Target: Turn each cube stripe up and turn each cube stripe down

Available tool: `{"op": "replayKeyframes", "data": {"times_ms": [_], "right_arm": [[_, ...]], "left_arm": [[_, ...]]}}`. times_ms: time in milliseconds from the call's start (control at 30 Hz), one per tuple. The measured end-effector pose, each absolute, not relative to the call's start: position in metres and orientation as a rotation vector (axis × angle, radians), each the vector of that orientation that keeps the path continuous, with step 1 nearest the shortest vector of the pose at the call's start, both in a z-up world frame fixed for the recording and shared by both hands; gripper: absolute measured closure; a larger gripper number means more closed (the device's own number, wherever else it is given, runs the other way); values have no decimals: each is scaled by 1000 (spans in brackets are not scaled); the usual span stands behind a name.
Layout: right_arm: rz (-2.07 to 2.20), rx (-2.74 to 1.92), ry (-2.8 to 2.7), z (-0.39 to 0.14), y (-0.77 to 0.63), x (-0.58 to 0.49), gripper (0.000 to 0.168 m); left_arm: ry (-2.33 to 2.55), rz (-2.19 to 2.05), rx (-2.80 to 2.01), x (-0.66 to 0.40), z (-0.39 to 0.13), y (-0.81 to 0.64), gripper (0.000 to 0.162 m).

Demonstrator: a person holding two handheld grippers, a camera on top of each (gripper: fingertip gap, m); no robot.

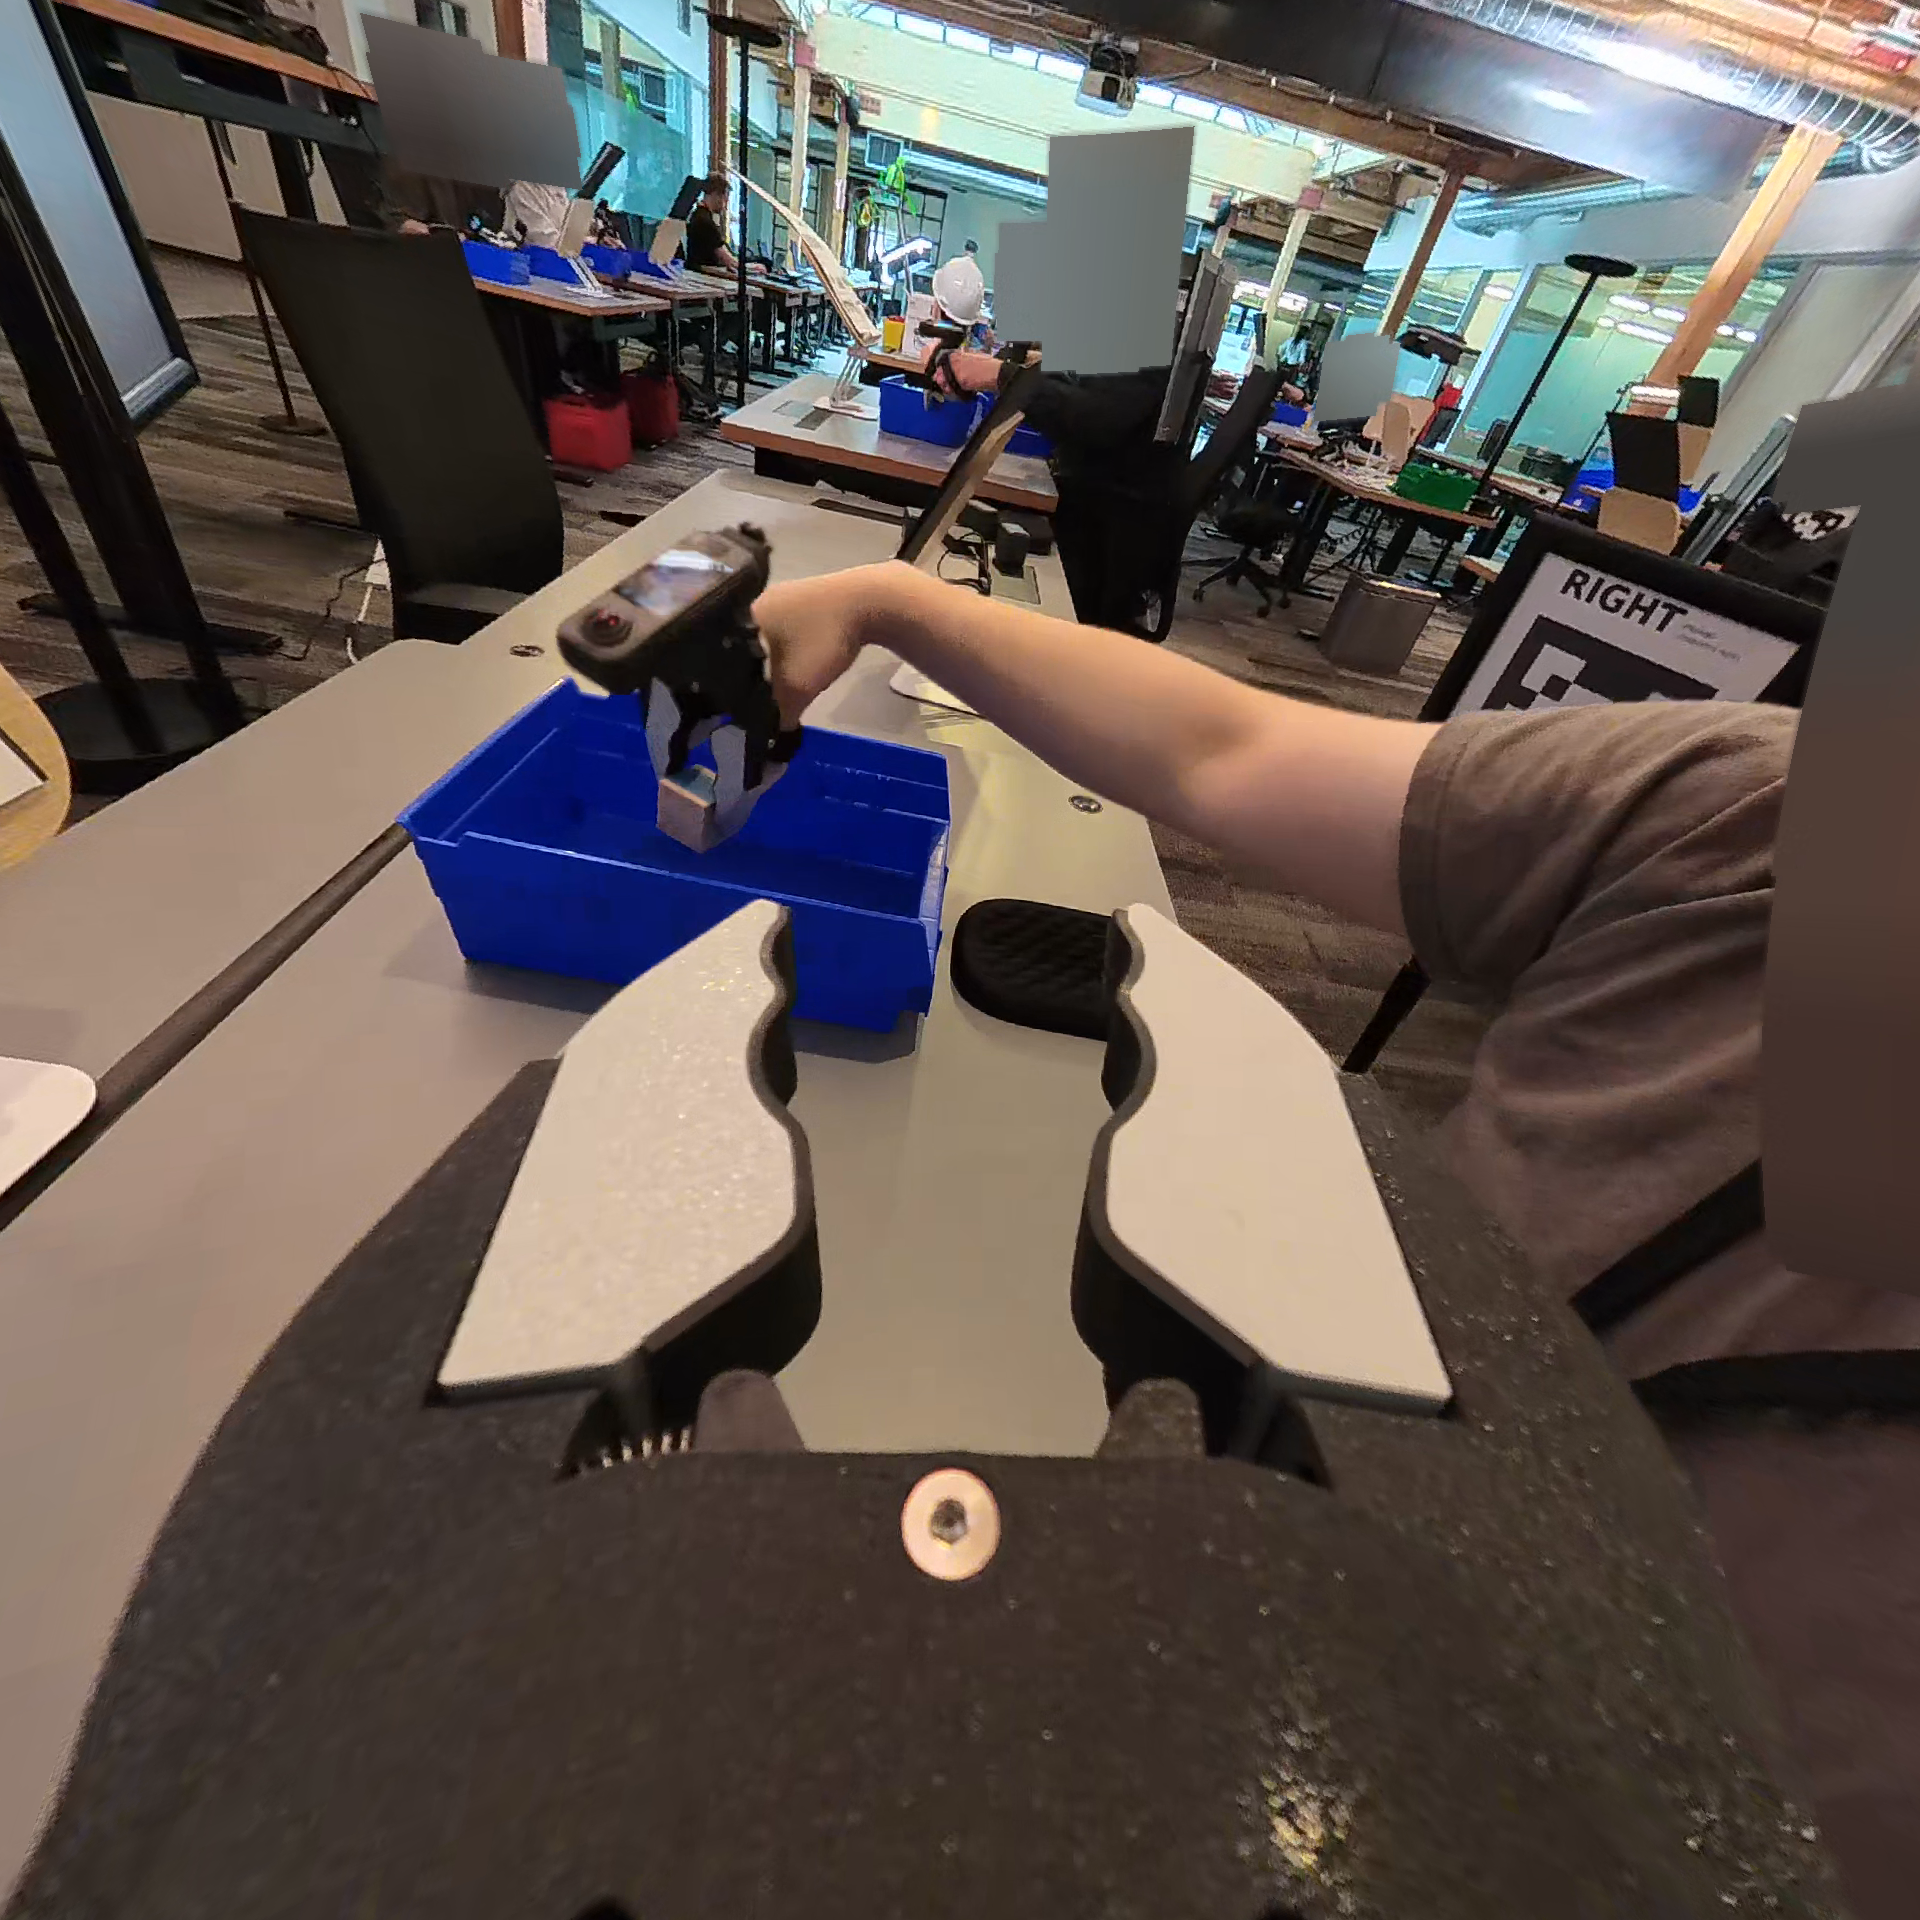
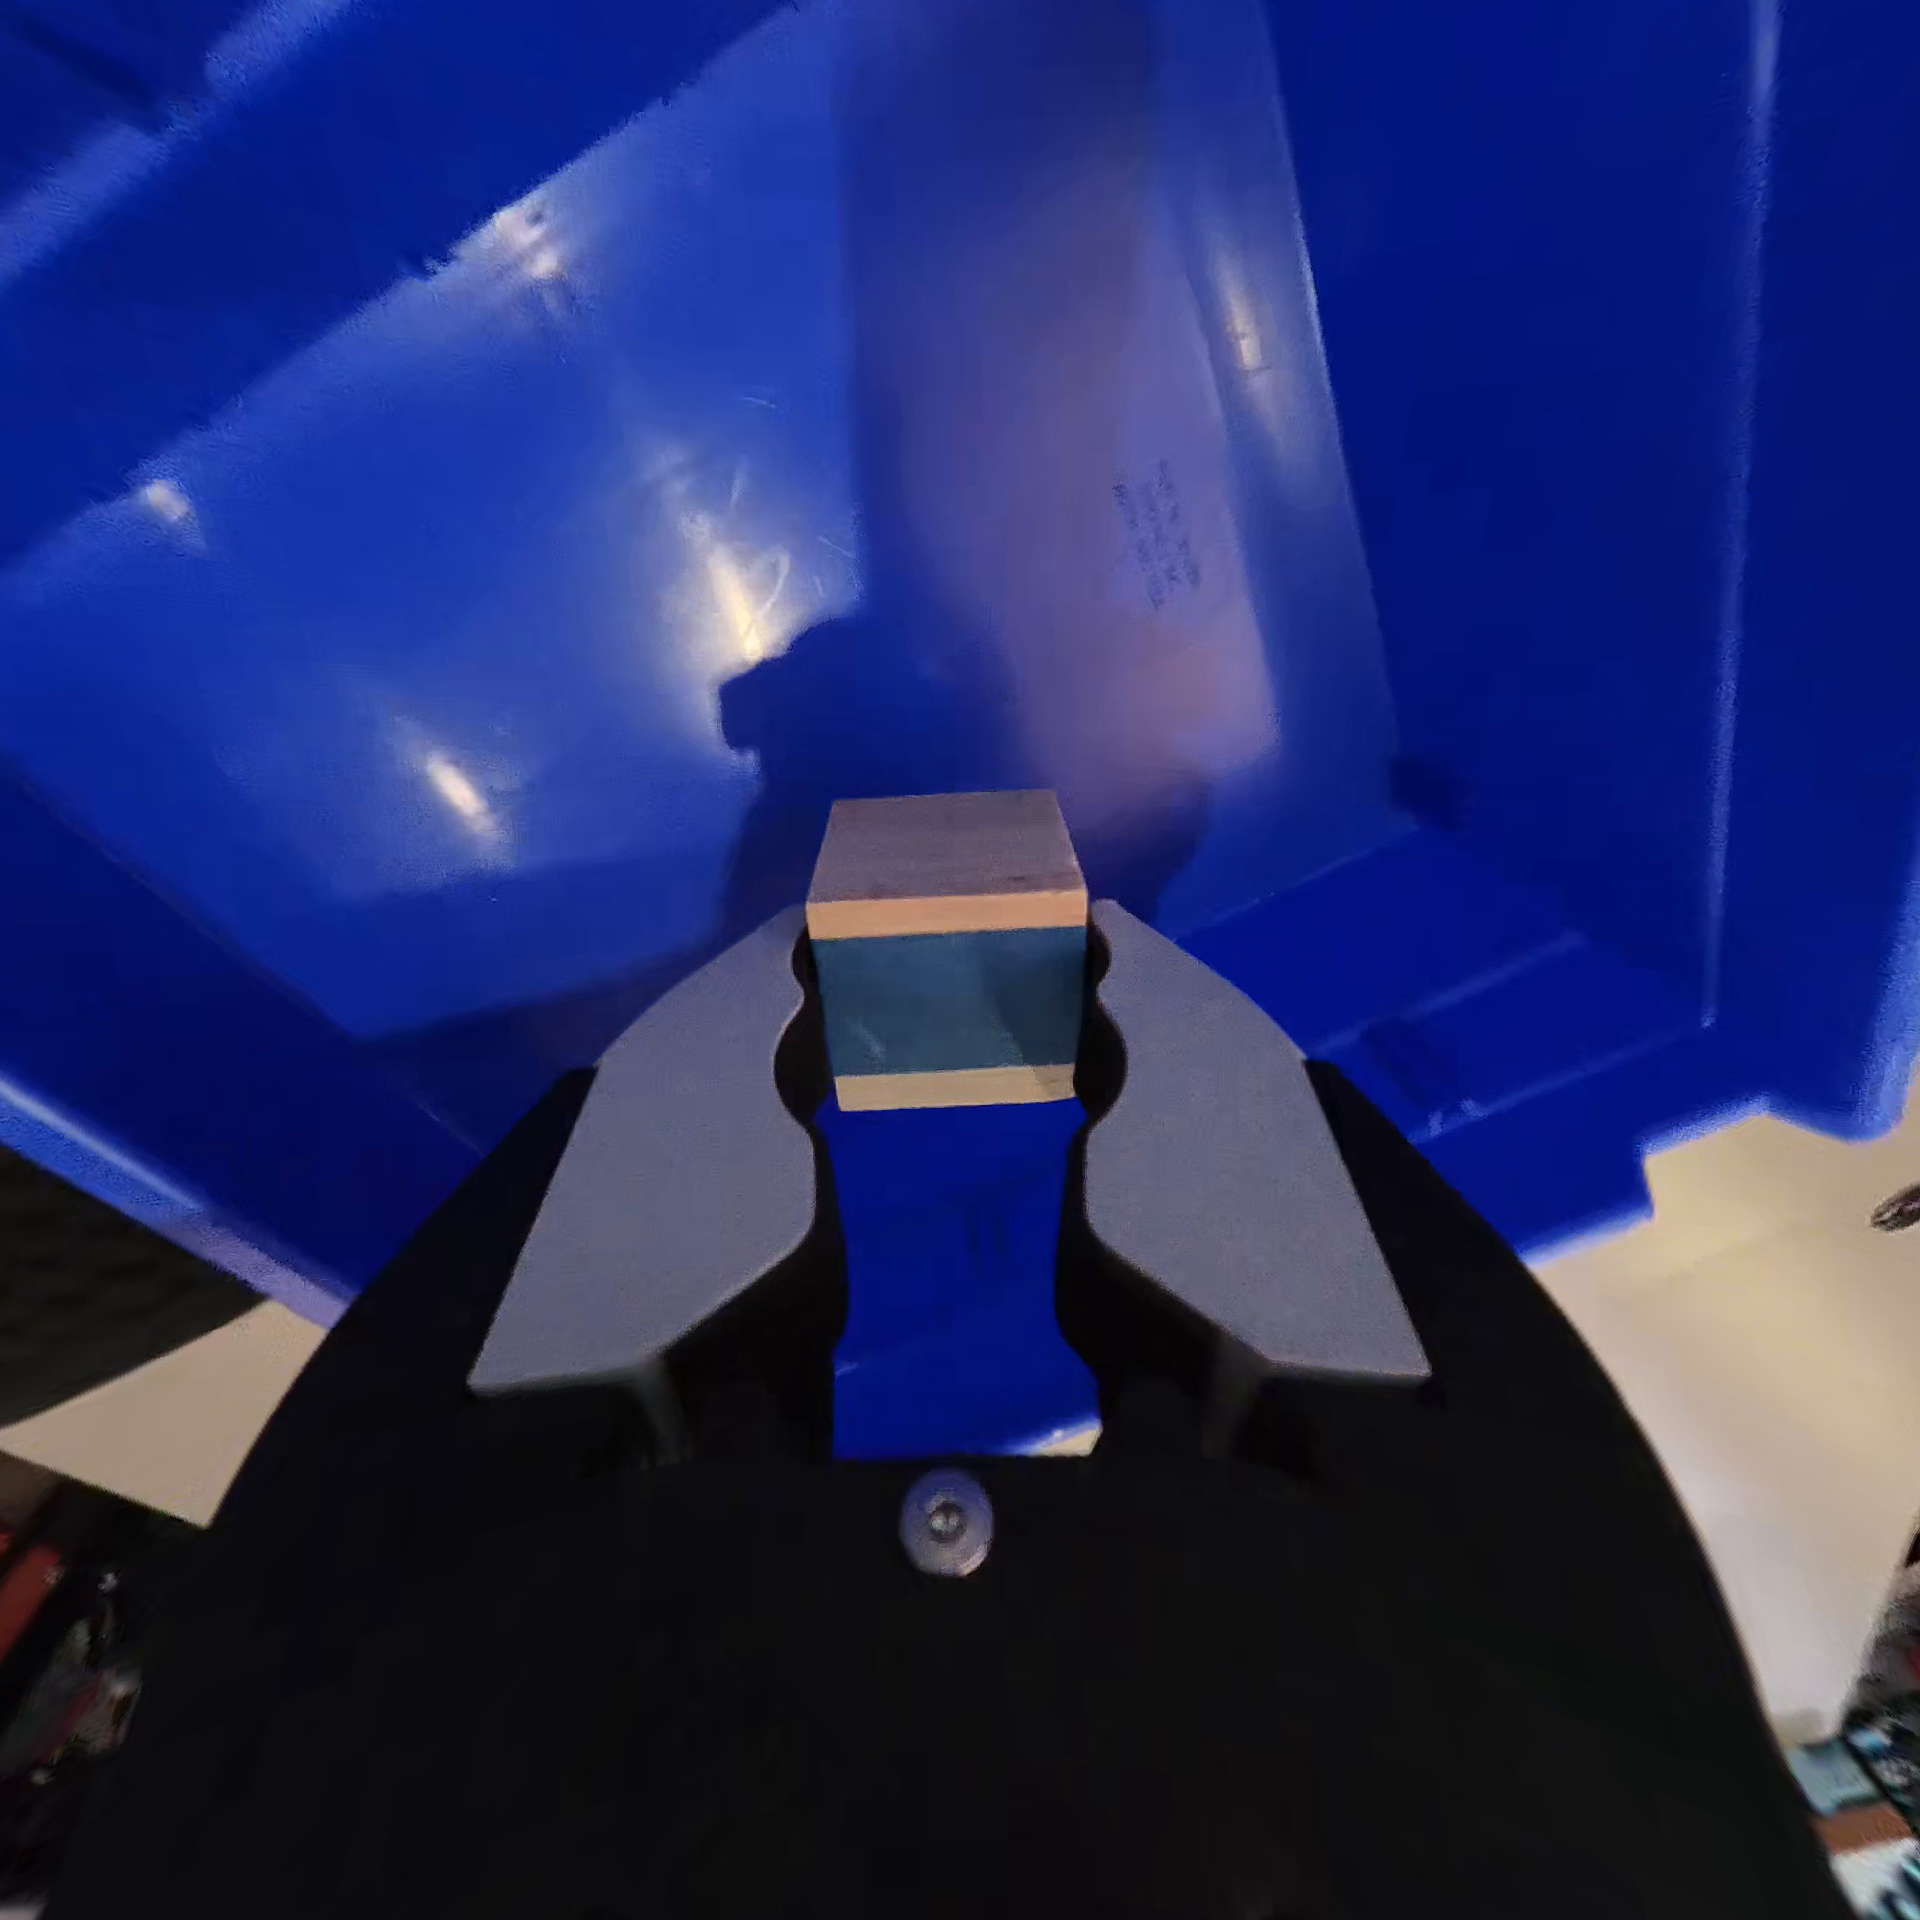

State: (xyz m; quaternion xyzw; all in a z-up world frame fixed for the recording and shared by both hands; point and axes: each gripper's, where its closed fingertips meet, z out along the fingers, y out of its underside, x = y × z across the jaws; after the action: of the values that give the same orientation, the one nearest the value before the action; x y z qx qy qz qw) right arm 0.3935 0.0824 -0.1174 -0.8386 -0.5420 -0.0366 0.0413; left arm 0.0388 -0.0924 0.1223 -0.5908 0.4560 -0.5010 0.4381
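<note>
A small wooden cube (image 2: 945, 956) with a teal stripe across the face toward the camera sits between the tips of my right gripper (image 2: 945, 987), which is shut on it. It hangs over the inside of the blue bin (image 2: 520, 623). In the left wrist view the right gripper (image 1: 707, 800) holds the cube (image 1: 688, 816) just above the blue bin's floor, with the bin (image 1: 582, 914) on the grey table. My left gripper (image 1: 951, 935) is open and empty, hovering over the table in front of the bin.
A black textured pad (image 1: 1029, 971) lies on the grey table (image 1: 260, 831) right of the bin. The person's arm (image 1: 1143, 727) reaches across from the right. A framed marker sign (image 1: 1621, 644) stands at the right; chairs and other desks stand behind.
</note>
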Motion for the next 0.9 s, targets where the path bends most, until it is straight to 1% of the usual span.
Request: {"op": "replayKeyframes", "data": {"times_ms": [200,300,467,567,700,900], "right_arm": [[-186,-2634,-1689,-132,98,404,121],[-202,-2758,-1479,-135,106,411,121],[-51,-3007,-897,-141,107,407,122],[-62,-3087,-626,-147,105,413,123],[-157,-3093,-460,-156,105,419,122],[-212,-3029,-253,-155,110,422,122]], "left_arm": [[1143,-1253,-1462,40,123,-94,106],[1143,-1248,-1466,40,122,-94,107],[1167,-1262,-1470,45,121,-99,107],[1195,-1256,-1470,50,119,-104,108],[1231,-1229,-1474,54,116,-109,108],[1250,-1234,-1473,58,116,-116,108]]}}
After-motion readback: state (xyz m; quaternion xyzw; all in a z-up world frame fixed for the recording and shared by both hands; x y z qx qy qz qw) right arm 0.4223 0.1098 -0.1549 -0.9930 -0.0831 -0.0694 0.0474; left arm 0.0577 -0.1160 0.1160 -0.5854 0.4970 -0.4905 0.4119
